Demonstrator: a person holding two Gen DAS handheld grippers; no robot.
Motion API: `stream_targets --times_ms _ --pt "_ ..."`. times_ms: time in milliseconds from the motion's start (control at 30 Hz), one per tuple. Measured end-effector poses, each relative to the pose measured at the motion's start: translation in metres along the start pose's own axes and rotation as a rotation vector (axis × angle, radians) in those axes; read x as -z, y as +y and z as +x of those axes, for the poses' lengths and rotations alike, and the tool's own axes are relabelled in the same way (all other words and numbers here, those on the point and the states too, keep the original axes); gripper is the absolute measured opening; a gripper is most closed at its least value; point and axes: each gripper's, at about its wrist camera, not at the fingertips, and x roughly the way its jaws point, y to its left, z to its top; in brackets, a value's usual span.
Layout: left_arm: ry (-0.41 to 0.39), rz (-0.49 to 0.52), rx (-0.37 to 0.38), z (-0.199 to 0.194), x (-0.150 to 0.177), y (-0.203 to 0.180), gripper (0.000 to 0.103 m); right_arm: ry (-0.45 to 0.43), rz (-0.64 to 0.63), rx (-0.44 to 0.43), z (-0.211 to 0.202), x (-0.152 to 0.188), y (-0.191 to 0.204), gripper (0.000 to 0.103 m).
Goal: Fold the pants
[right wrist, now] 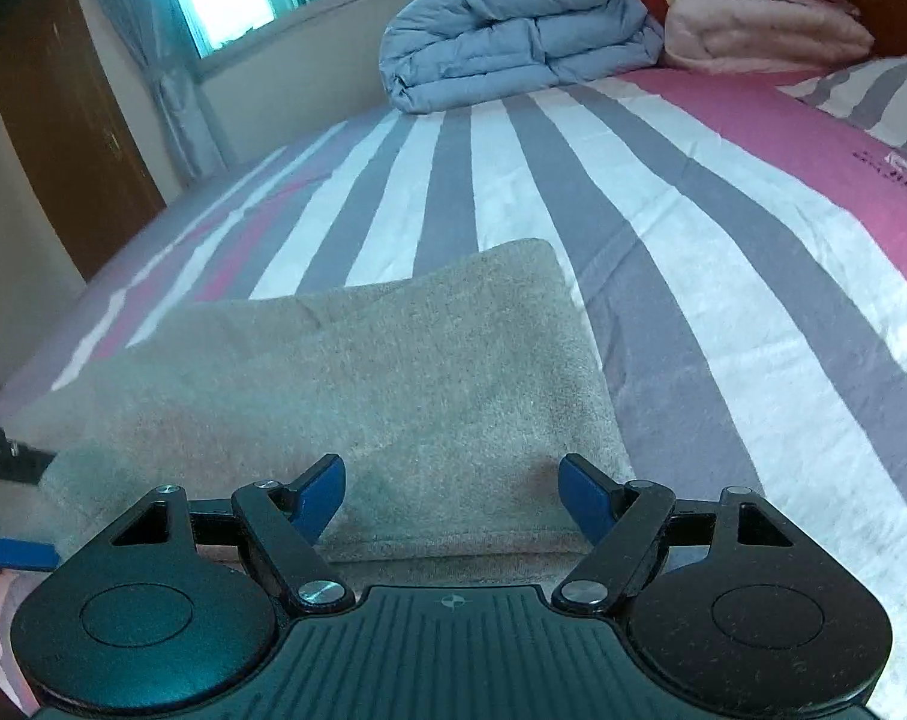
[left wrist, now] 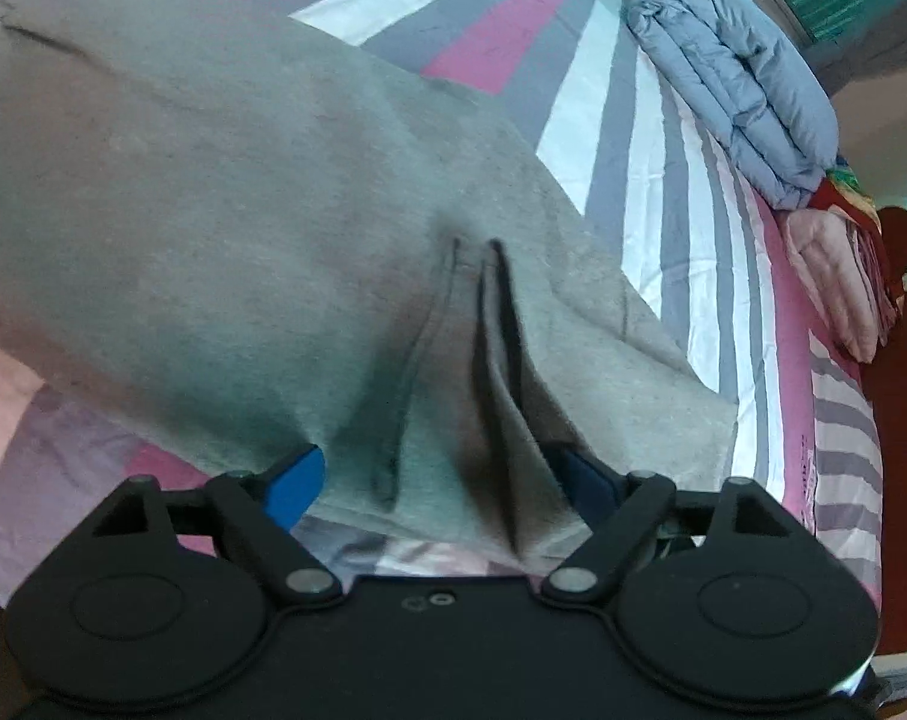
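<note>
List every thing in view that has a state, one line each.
Pants: grey, flat on the bed, folded over.
Left gripper: open, pants cloth bunched between its fingers, not pinched.
Right gripper: open, above the pants' near edge, holding nothing.
Blue duvet: folded, at the bed's far end.
Pink quilt: folded, beside the duvet.
Curtain: drawn aside, tied.

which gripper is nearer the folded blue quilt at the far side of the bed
Hard to call. The left gripper sits over the grey pants, quilt up to its right. The right gripper faces the quilt across bare striped sheet.
</note>
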Motion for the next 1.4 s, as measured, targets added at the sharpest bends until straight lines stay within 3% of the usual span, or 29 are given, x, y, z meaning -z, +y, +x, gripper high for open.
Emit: stream_targets --times_ms 133,233,333,400,500,567,667,700,767,967,1233,1333,1400 --pt "-0.042 -0.067 0.079 -0.01 0.004 0.003 0.079 -0.035 0.02 -0.036 -0.015 0.01 -0.004 0.078" --pt "-0.099 -0.074 0.05 -0.021 0.002 0.007 0.083 -0.076 -0.023 -0.044 -0.022 0.021 -0.003 0.078" --pt "-0.105 -0.11 0.061 -0.024 0.001 0.013 0.083 -0.123 -0.008 -0.079 -0.023 0.03 -0.009 0.078" --pt "-0.076 -0.074 0.035 -0.017 0.002 0.008 0.084 -0.139 0.021 -0.099 -0.026 0.032 -0.012 0.078" --pt "0.003 -0.086 0.052 0.003 0.009 0.004 0.07 -0.155 0.054 -0.124 -0.028 0.032 -0.016 0.079" --pt "-0.001 -0.074 0.039 0.01 0.011 0.0 0.068 -0.162 0.046 -0.125 -0.029 0.032 -0.015 0.08" --pt "-0.01 -0.064 0.038 0.015 0.017 -0.003 0.044 -0.169 0.039 -0.125 -0.031 0.034 -0.014 0.081" --pt "-0.022 -0.064 0.041 0.013 0.018 -0.005 0.041 -0.17 0.043 -0.127 -0.031 0.034 -0.014 0.081" --pt "-0.066 -0.008 0.015 0.009 0.022 -0.014 0.033 -0.173 0.047 -0.129 -0.031 0.035 -0.015 0.082" --pt "-0.215 0.247 -0.109 -0.009 0.037 -0.064 0.023 -0.178 0.026 -0.122 -0.03 0.037 -0.011 0.085" --pt "-0.371 0.521 -0.065 -0.045 0.049 -0.132 0.019 -0.182 0.04 -0.129 -0.032 0.037 -0.012 0.085" --pt "-0.405 0.592 -0.05 -0.05 0.055 -0.14 0.017 -0.187 0.066 -0.141 -0.034 0.037 -0.015 0.085" --pt "-0.396 0.589 -0.093 -0.044 0.052 -0.122 0.017 -0.188 0.077 -0.142 -0.035 0.036 -0.015 0.085"
